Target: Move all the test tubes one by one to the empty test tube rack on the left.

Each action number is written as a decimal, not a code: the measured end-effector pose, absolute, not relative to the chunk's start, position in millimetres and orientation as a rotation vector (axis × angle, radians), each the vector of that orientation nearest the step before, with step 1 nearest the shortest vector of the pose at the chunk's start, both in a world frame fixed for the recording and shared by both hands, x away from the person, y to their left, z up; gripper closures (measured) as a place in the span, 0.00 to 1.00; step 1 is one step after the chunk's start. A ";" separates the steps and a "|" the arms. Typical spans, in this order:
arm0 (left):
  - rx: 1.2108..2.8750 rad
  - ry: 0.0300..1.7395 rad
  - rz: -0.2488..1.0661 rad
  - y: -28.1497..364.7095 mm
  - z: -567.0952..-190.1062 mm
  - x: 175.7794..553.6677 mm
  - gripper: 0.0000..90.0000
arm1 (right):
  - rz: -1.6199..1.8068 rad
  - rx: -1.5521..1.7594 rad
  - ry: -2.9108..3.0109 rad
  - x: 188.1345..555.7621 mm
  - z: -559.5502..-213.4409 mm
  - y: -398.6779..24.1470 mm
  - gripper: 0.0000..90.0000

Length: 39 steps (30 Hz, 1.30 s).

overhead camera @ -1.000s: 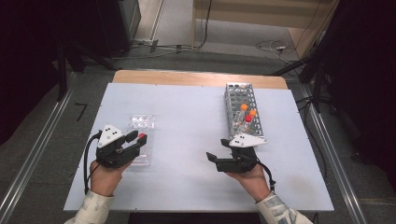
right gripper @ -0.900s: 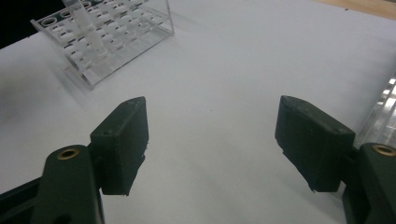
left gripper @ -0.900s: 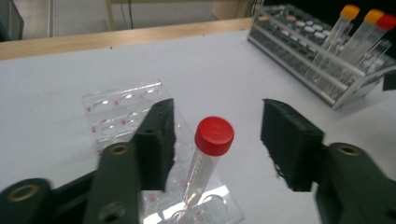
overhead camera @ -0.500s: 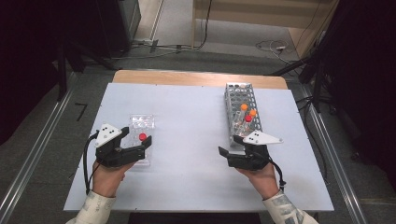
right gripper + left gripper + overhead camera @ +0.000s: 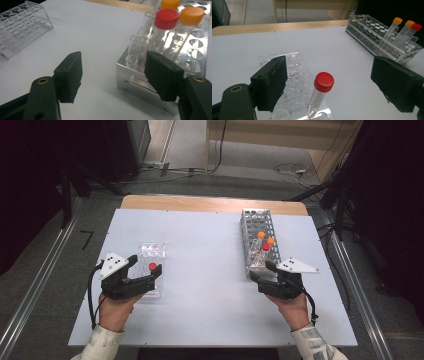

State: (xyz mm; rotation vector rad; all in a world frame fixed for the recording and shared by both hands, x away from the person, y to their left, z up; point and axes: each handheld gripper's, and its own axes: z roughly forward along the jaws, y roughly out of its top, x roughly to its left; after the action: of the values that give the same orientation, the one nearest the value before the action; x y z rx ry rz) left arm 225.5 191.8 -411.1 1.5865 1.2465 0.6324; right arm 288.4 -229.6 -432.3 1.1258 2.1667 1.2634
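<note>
One red-capped tube (image 5: 320, 93) stands in the clear plate (image 5: 150, 251), right between the wide-open jaws of our left gripper (image 5: 146, 272), which touch nothing. We think this tube is already set down there (or is just about to be picked up). Three more capped tubes, two orange and one red, wait in the metal rack (image 5: 252, 220) across from it, so there may be more to move. Our right gripper (image 5: 264, 272) sits at the rack's near end, jaws spread and holding nothing. Everything rests on a white table (image 5: 200, 240). Past it we see a grey floor with cables (image 5: 295, 169).
</note>
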 end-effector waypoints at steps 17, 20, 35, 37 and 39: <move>1.586 1.241 0.645 187.8 -410.7 224.5 0.16 | 1.230 1.156 2.086 306.8 -449.0 -235.7 0.53; 1.583 1.240 0.650 186.5 -410.5 224.2 0.15 | 1.235 1.164 2.063 309.4 -451.1 -234.9 0.60; 1.585 1.243 0.651 186.6 -411.2 224.5 0.15 | 1.272 1.178 2.056 317.9 -456.5 -231.0 0.75; 1.585 1.243 0.652 186.7 -411.2 224.5 0.15 | 1.272 1.179 2.055 318.2 -456.9 -230.5 0.76; 1.584 1.246 0.649 186.6 -411.5 224.9 0.16 | 1.267 1.172 2.061 319.1 -458.2 -228.3 0.77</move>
State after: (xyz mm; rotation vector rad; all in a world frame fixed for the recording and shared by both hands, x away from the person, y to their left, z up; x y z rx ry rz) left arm 224.9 186.6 -411.5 1.5841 1.2460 0.6488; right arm 319.1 -228.3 -458.2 1.1721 2.0614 1.2667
